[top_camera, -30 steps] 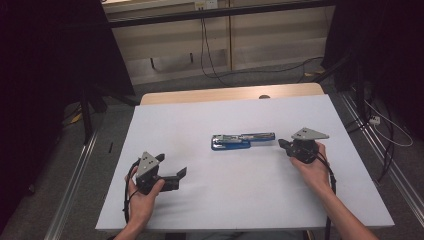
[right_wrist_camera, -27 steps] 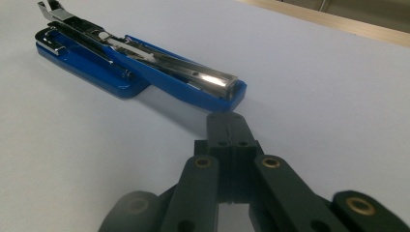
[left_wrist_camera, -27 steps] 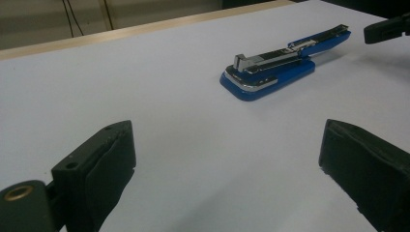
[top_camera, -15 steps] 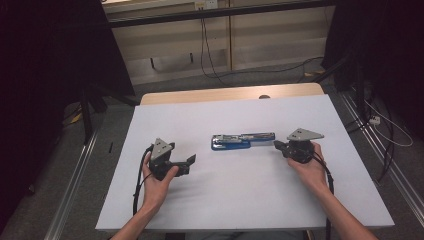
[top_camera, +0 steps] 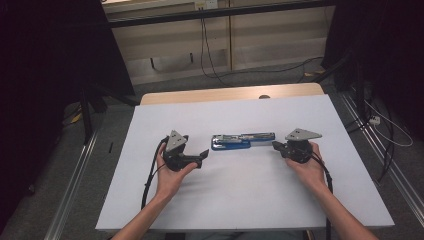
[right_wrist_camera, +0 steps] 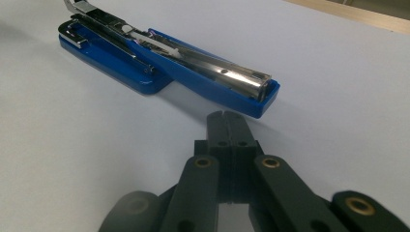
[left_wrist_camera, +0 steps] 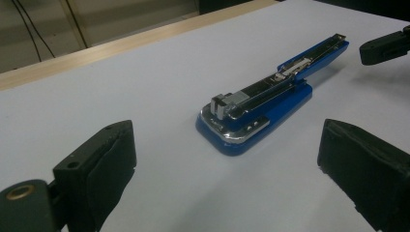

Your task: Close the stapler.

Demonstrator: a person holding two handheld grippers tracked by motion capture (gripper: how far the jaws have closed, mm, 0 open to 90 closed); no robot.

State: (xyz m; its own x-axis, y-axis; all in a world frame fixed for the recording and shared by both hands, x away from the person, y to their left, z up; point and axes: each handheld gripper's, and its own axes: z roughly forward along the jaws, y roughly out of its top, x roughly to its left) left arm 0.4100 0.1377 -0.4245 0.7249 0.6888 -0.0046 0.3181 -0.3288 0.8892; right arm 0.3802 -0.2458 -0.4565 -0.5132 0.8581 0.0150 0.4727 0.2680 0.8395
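Note:
A blue stapler (top_camera: 242, 140) lies swung open and flat on the white table top (top_camera: 250, 200), its metal staple channel facing up. My left gripper (top_camera: 201, 157) is held just left of it, jaws open and pointing at its wide base. In the left gripper view the stapler (left_wrist_camera: 256, 108) lies ahead of the open left gripper (left_wrist_camera: 228, 145), with nothing touching the pads. My right gripper (top_camera: 275, 145) is shut and empty, its tip just short of the stapler's narrow right end. The right gripper view shows the shut right gripper (right_wrist_camera: 226, 118) a short gap from the stapler (right_wrist_camera: 169, 58).
A wooden strip (top_camera: 230, 94) runs along the table's far edge. Cables (top_camera: 210, 60) trail over the floor behind it. Metal rails (top_camera: 75, 185) flank both sides. Each gripper's cable hangs off the table's front edge.
My left gripper has moved right and away from the front edge, coming close to the stapler's base. The right gripper and the stapler have stayed put.

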